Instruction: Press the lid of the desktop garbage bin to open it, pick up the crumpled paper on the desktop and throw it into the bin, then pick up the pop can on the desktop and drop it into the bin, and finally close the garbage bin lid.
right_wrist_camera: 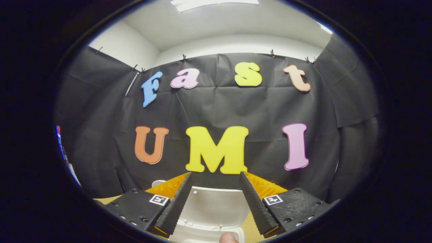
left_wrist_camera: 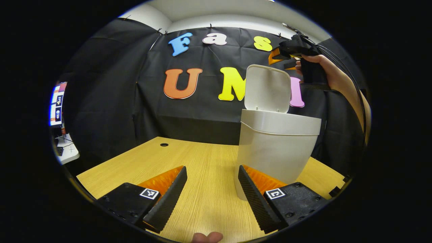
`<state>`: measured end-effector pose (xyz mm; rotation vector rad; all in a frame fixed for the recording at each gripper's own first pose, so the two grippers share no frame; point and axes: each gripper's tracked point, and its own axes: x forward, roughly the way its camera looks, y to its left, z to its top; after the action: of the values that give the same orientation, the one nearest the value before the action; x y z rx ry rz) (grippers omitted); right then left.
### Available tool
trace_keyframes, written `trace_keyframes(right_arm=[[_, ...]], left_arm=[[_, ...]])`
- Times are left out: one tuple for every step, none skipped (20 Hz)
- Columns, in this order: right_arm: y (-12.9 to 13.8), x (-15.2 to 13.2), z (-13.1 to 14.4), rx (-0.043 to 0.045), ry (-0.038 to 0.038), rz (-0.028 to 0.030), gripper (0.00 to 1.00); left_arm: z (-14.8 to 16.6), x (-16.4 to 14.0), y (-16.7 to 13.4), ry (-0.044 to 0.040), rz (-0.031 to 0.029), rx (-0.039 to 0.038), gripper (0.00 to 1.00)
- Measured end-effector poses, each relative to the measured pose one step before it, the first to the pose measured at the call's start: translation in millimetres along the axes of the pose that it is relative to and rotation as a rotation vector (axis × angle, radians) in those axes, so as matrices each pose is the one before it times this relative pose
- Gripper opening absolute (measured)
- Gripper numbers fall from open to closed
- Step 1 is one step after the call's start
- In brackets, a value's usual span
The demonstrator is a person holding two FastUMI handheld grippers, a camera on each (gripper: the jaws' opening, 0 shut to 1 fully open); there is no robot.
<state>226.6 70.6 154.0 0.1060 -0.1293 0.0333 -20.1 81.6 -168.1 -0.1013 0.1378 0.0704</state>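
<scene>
We see the wooden tabletop (left_wrist_camera: 202, 158) spread across the left gripper view, with a small round hole (left_wrist_camera: 164, 144) near its far edge. On it stands the white garbage bin (left_wrist_camera: 275, 148), to the right of the middle, its lid (left_wrist_camera: 267, 88) flipped upright above the open mouth. Our left hand-held gripper (left_wrist_camera: 212, 180) hovers low over the tabletop just in front of the bin, fingers spread apart and grasping nothing; its right finger (left_wrist_camera: 253, 195) overlaps the bin's lower left side in this view. Our right hand-held gripper (left_wrist_camera: 283, 57) shows high beside the raised lid, gripped by a hand (left_wrist_camera: 315, 67). In the right gripper view it (right_wrist_camera: 216, 197) looks down on the lid (right_wrist_camera: 212, 209), released, fingers wide and empty. A screen (left_wrist_camera: 57, 104) sits at the far left. We cannot make out the crumpled paper or pop can.
</scene>
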Motion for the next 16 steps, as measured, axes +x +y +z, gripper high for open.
trace_keyframes(right_arm=[[-4.18, 3.54, 4.47, 0.02755, -0.00917, -0.01378, 0.86], [-1.89, 4.67, 1.91, 0.01183, -0.0088, -0.01127, 0.87], [-1.36, 2.87, -0.5, 0.00353, -0.00288, -0.00876, 0.87], [-0.05, 1.9, -1.26, -0.00059, 0.00053, -0.00378, 0.86], [1.87, 0.78, -2.87, -0.00399, 0.00465, 0.00161, 0.85], [1.26, -0.68, -2.58, -0.00296, 0.00531, 0.00398, 0.84], [0.28, 2.33, -3.53, -0.00268, 0.00806, 0.00334, 0.89], [1.68, -0.02, -2.47, -0.00743, 0.00897, 0.00164, 0.89], [1.04, 0.5, -2.66, -0.00502, 0.00693, 0.00234, 0.89], [1.04, 1.18, -3.18, -0.00204, 0.00988, 0.00475, 0.89], [0.86, -0.01, -3.56, -0.00107, 0.01155, 0.00457, 0.9], [0.24, -0.46, -3.19, -0.00089, 0.0137, 0.00317, 0.89], [0.26, -2.68, 0.5, -0.00591, -0.00052, 0.00359, 0.85], [-0.58, -0.45, 0.68, -0.00595, 0.00005, 0.00152, 0.9], [-1.42, -0.14, -3.91, -0.00044, 0.00696, 0.00254, 0.89], [0.17, -2.27, 0.51, -0.00385, 0.00026, 0.00184, 0.89]], left_arm=[[-3.68, 0.37, -0.88, 0.00584, -0.00271, -0.00339, 0.99], [-1.81, -0.06, -1.8, 0.0019, -0.00355, 0.00001, 0.99], [-0.9, 0.34, -0.5, 0.00336, -0.00235, 0.0052, 0.99], [-1.17, 0.97, 1.12, 0.00228, 0.00258, 0.00692, 0.99], [-0.33, 0.53, 0.81, 0.00201, 0.00243, 0.00643, 0.99], [-1.17, -0.92, 0.39, 0.00066, 0.00031, 0.00084, 0.99], [-0.11, 0.07, -1.1, 0.00023, -0.00351, -0.00307, 0.99], [2.01, -0.65, -0.89, -0.00306, -0.00211, -0.00235, 0.99], [1.31, -0.48, -0.86, -0.00255, -0.0007, 0.00176, 0.99], [0.69, -0.4, -0.4, -0.00426, 0.0001, 0.00445, 0.99], [1.05, -0.32, -0.05, -0.00234, 0.00067, 0.0033, 0.99], [0.07, -0.11, -0.42, -0.00209, -0.00044, 0.00003, 0.99], [0.19, -0.4, 0.46, -0.00004, 0.00065, -0.00146, 0.99], [-0.31, -0.3, 0.33, -0.00049, 0.00295, -0.00035, 0.99], [0.52, -1.37, 1.0, -0.0007, 0.00349, 0.00028, 0.99], [0.24, -0.7, -0.36, -0.00031, 0.00282, -0.00076, 0.99]])
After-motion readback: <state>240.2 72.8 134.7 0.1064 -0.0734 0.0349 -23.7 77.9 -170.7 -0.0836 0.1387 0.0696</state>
